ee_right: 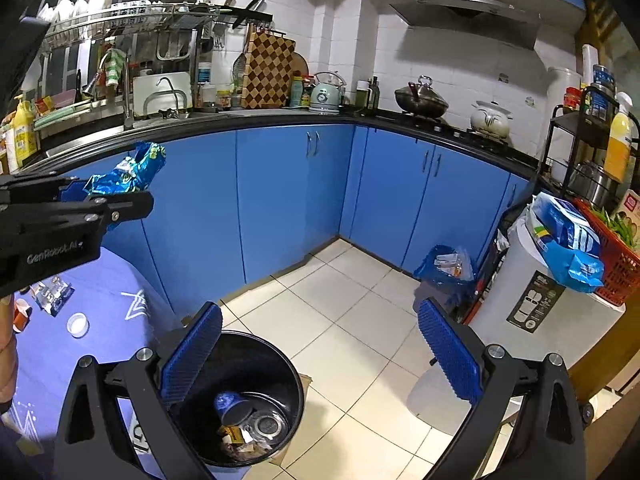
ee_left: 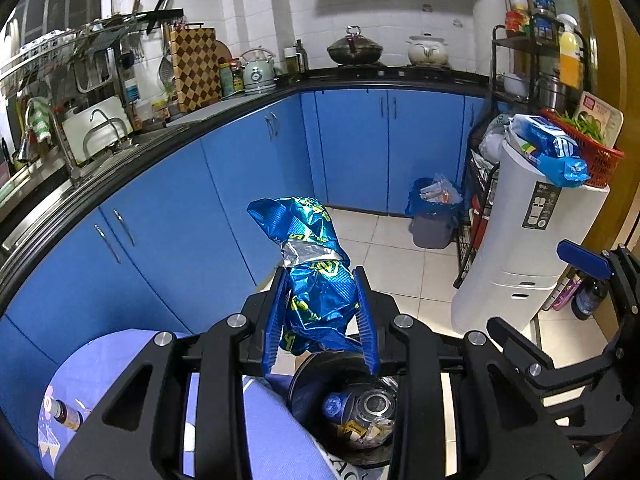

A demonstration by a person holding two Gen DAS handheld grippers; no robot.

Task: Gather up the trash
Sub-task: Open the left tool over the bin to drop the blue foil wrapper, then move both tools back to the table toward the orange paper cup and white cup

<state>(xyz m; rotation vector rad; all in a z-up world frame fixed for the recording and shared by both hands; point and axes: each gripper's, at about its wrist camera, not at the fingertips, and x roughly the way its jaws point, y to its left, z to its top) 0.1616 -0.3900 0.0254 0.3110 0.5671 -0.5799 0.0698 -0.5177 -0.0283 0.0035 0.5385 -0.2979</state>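
Both left fingers pinch the crumpled blue wrapper at its lower part. I read its long axis as running forward along my left gripper, the free end pointing away toward the blue cabinets. It hangs above the black bin beside the table. My right gripper stands wide and empty over the bin.

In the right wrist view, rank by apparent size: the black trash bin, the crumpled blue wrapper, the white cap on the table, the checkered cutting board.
1. black trash bin, nearest the camera, which inflates it
2. checkered cutting board
3. crumpled blue wrapper, close to the board, so that order is unsure
4. white cap
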